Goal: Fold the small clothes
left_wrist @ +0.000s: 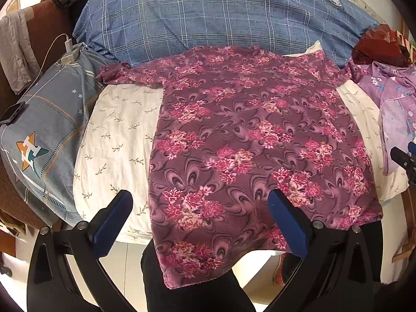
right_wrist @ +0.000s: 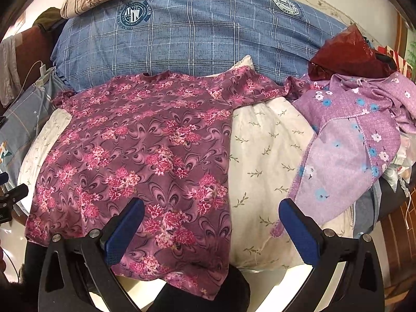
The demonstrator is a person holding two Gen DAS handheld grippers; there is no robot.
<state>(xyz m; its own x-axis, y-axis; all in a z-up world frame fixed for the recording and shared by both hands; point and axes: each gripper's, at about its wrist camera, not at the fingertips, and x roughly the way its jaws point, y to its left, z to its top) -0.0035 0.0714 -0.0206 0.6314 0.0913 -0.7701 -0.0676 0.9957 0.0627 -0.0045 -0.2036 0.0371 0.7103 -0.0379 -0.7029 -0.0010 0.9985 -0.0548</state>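
A maroon top with pink flowers lies spread flat on the cream leaf-print bed sheet, sleeves out to both sides, its hem hanging over the near bed edge. My left gripper hovers open above the top's lower left part with nothing between its blue pads. In the right wrist view the same top fills the left half. My right gripper stands open over the top's right hem edge and the bare sheet, holding nothing. Each gripper's tip shows at the other view's side edge.
A blue plaid quilt is piled behind the top. A lilac flowered garment lies crumpled at the right, beside a dark red bag. At the left are a blue pillow and a white charger. A person's dark-clad legs stand at the bed edge.
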